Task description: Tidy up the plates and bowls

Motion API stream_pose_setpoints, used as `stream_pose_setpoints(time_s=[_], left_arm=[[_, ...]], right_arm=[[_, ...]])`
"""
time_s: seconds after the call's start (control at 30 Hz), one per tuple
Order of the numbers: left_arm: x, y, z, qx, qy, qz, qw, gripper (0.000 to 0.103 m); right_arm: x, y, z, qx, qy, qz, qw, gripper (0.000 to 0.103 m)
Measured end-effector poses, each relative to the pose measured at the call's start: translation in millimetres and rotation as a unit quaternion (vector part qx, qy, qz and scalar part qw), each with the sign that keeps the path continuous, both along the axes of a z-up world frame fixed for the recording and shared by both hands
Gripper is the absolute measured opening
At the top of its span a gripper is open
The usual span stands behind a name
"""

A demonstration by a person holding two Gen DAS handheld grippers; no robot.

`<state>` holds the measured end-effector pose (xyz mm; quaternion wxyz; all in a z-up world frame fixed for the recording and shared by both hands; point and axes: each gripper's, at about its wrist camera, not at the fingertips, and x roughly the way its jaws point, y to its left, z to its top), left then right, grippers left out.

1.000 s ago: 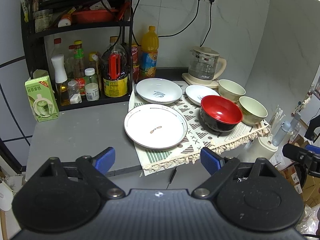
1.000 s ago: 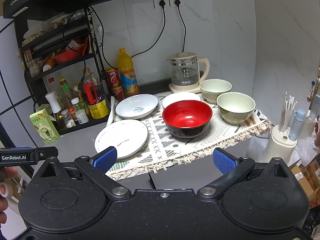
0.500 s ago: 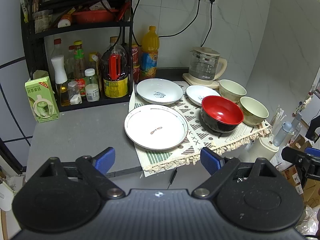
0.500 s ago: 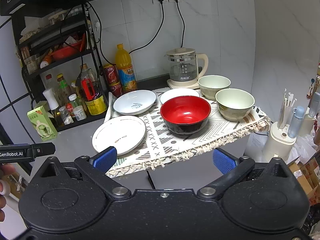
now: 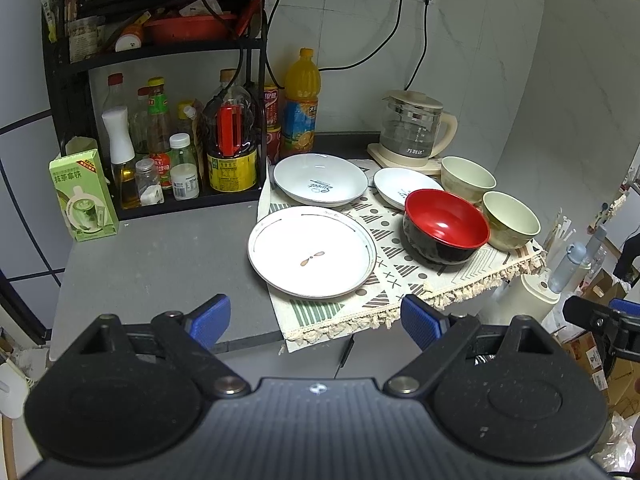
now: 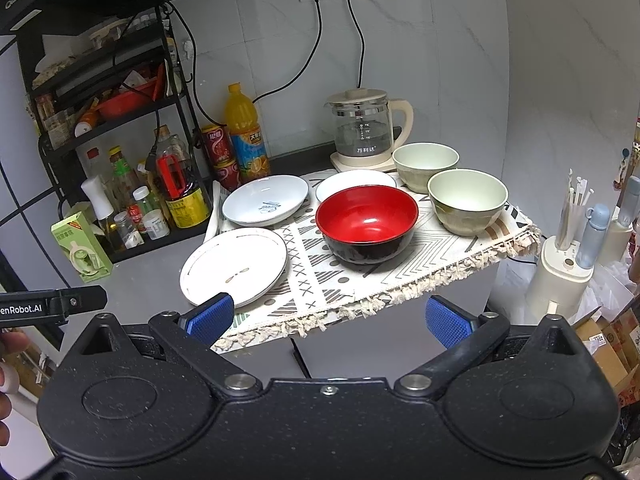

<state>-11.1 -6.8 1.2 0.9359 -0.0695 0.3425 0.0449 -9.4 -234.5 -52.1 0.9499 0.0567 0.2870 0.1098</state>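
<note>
Grey stone-like desk (image 5: 160, 256) carries a patterned, fringed cloth (image 5: 400, 280) on which all the crockery sits. On the cloth's front left corner lies a flat white plate (image 5: 312, 252) with a small brown mark at its middle, partly overhanging onto the bare desk. Behind it is a shallow white dish (image 5: 320, 179), and to that dish's right a smaller white dish (image 5: 400, 186), partly hidden by a red bowl with a black outside (image 5: 446, 224). Two pale green bowls stand at the cloth's right side, the rear green bowl (image 5: 468, 174) just beside a glass kettle (image 5: 412, 130) and the front green bowl (image 5: 510, 220) near the cloth's fringed edge, beside the red bowl. A black rack (image 5: 160, 80) of bottles and jars fills the desk's left rear, with a green carton (image 5: 84, 196) at its left. The left gripper (image 5: 316, 320) hangs in front of the desk's edge, its blue-padded jaws spread wide and empty. The right gripper (image 6: 328, 318) likewise hovers short of the cloth, jaws parted with nothing between them; the left blue pad (image 6: 210, 316) overlaps the flat plate's near rim in view.
</note>
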Motion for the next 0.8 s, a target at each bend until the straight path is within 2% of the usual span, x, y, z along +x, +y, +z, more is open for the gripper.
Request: stream_pose_setpoints(time_s=[0.43,0.8], left_arm=[[4,-4,1,0.000,0.003,0.000,1.0000,0.091],[23,-23,4,0.006,-0.001,-0.005,1.0000,0.091]], right_arm=[[9,-8,-3,-0.003,-0.004,-0.008,1.000,0.103],[24,-17,-10,-0.003,0.010,-0.013,1.000,0.103]])
